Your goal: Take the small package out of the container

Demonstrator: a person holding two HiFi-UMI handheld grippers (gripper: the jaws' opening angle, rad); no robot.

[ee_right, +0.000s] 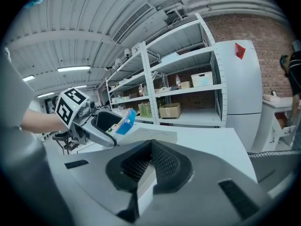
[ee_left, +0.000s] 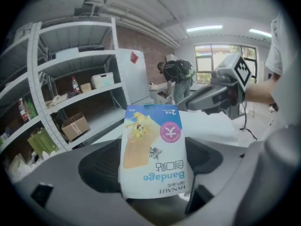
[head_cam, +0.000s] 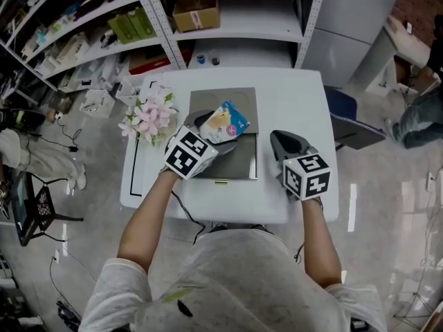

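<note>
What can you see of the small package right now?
The small package is a flat, glossy pouch. It is white with a blue band at one end, a yellow cartoon figure, a pink round mark and the word Bandage in blue. It looks smooth and uncrumpled. The left claw is closed on it between its black pads, with the printed face upside down toward that claw's camera. In the head view it hangs tilted above the grey container, apparently touching nothing but the claw.
</note>
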